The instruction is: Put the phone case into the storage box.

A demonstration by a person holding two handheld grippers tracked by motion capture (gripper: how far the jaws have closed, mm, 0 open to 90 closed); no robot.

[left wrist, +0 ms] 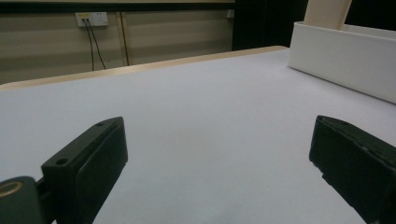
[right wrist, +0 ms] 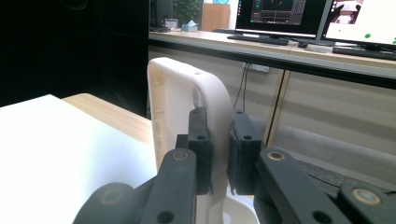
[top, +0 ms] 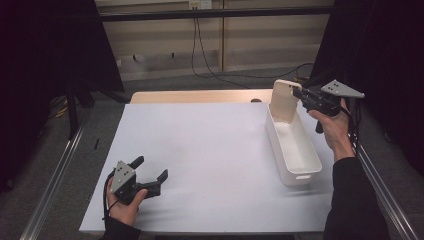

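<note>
Right tool [top: 300, 94] of yours pinches the cream lid [top: 285, 100] upright over the white bin's [top: 300, 170] far end; left tool [top: 150, 172] gapes empty. Tilt it and the thin edge could slip.

We see a table [top: 200, 160] whose top is covered by a pale white sheet [top: 210, 150]; a strip of bare light wood [top: 200, 96] shows along the far edge. On the sheet, toward the right side, stands a long white bin [top: 306, 167], set lengthwise from the far edge toward the near one, its open top facing up. A cream lid [top: 285, 100] stands upright at the bin's far end. We see the left gripper [top: 150, 172] low over the sheet near the front left corner, well apart from the bin; we cannot tell whether it touches the sheet.
</note>
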